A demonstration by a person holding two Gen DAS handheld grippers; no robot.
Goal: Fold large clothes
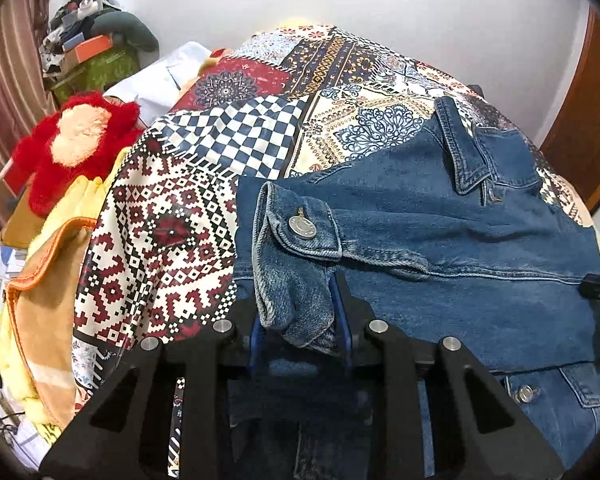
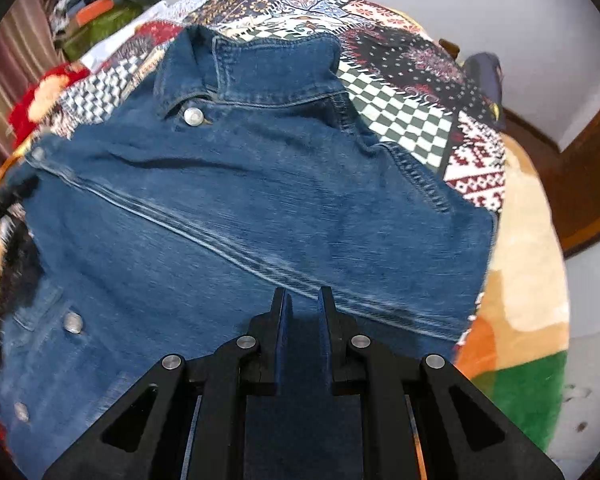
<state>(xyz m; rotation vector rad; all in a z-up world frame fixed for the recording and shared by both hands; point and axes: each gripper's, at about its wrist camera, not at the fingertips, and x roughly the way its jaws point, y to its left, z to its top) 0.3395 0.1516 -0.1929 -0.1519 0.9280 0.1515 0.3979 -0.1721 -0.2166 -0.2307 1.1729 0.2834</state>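
A blue denim jacket (image 1: pixel 440 216) lies front up on a patchwork bedspread (image 1: pixel 172 224), collar toward the far side. My left gripper (image 1: pixel 300 308) is shut on the sleeve cuff (image 1: pixel 292 248), which has a metal button and lies across the jacket's front. The jacket fills the right wrist view (image 2: pixel 236 208), collar (image 2: pixel 244 72) at the top. My right gripper (image 2: pixel 302 300) is open and empty just above the folded sleeve (image 2: pixel 340 240) on the jacket's right side, jaws a narrow gap apart.
A red and cream plush toy (image 1: pixel 76 144) and a yellow and orange blanket (image 1: pixel 48 280) lie at the bed's left edge. Cluttered shelves (image 1: pixel 88 52) stand at the far left. A wooden door (image 1: pixel 588 120) is at the right. An orange and green blanket (image 2: pixel 520 320) hangs off the bed's right side.
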